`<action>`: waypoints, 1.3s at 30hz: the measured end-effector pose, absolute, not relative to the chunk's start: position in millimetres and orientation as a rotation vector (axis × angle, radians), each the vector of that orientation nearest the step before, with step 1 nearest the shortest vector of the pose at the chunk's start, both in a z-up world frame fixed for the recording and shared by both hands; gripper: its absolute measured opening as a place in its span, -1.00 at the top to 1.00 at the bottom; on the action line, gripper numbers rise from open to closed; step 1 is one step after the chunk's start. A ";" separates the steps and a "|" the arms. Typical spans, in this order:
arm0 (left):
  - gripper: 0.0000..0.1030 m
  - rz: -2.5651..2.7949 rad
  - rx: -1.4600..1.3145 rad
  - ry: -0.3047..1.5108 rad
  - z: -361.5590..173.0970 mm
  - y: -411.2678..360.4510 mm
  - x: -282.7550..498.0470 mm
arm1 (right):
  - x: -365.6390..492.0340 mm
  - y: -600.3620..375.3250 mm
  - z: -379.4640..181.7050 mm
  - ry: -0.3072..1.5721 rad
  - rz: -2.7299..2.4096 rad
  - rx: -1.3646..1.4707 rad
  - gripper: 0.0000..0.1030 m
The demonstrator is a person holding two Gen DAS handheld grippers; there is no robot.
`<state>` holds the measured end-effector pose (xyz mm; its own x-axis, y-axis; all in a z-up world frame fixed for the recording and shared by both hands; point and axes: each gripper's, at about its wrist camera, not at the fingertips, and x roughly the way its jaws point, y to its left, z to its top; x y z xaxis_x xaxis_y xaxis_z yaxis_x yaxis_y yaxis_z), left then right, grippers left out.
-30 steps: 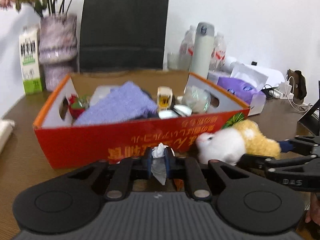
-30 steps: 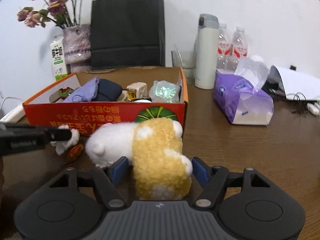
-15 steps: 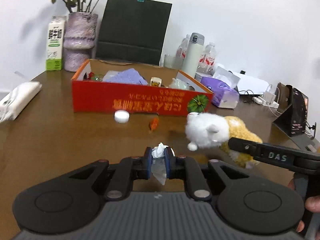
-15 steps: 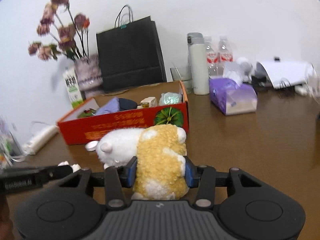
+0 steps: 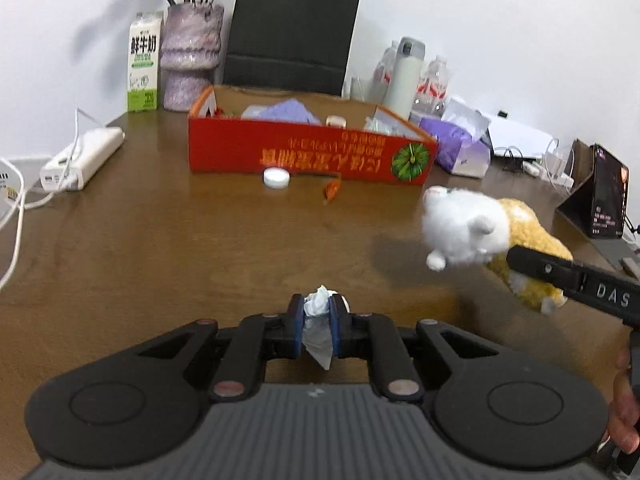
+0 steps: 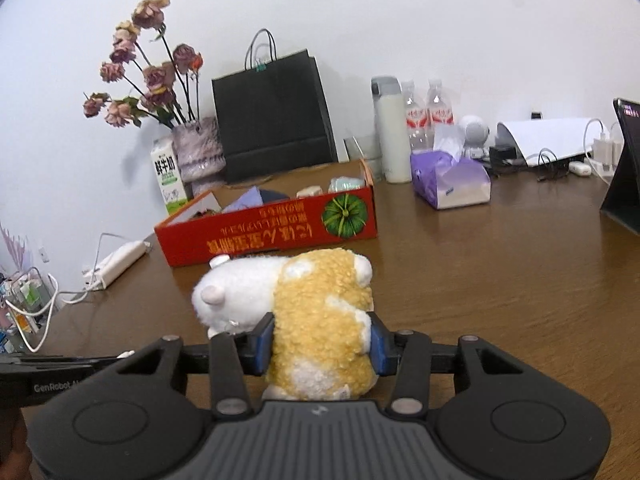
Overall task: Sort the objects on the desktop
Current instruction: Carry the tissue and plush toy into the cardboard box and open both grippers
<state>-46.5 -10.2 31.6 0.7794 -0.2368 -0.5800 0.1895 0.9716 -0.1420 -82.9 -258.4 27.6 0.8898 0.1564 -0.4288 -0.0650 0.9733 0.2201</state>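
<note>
Both grippers (image 5: 317, 322) (image 6: 322, 338) clamp tissue (image 5: 318, 328), plush (image 6: 320, 320).

Fuzzy cloth plush toy (image 6: 320, 320) — wood-grain table (image 6: 500, 280).

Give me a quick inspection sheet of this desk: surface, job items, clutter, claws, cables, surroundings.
Surface: brown wooden table, no spills seen.
Job's things: red cardboard box holding a purple cloth and small items; plush toy lifted off the table; crumpled tissue; white cap and small orange item lying in front of the box.
Clutter: milk carton, vase of dried flowers, black paper bag, thermos, water bottles, purple tissue pack.
Grippers: left claw shut on the tissue; right claw shut on the plush.
Cables: white power strip with cords at the left edge; chargers at the far right.
Surroundings: white wall, tablet on a stand.
</note>
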 end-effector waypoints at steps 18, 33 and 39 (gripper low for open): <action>0.73 -0.121 -0.106 0.822 107.0 33.4 244.1 | 219.9 -266.9 106.6 0.780 0.091 0.169 0.14; -0.56 -0.130 -0.109 0.864 98.9 43.3 273.2 | 269.8 -236.9 73.1 0.927 0.067 -0.016 -0.10; -0.62 -0.109 -0.104 0.828 126.3 42.4 254.6 | 263.6 -234.2 123.7 0.859 0.120 0.036 -0.38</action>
<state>254.6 42.4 126.3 0.6710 -0.1376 -0.7285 0.0562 0.9892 -0.1350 263.6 -234.2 123.7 0.6472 0.1205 -0.7528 -0.0911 0.9926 0.0805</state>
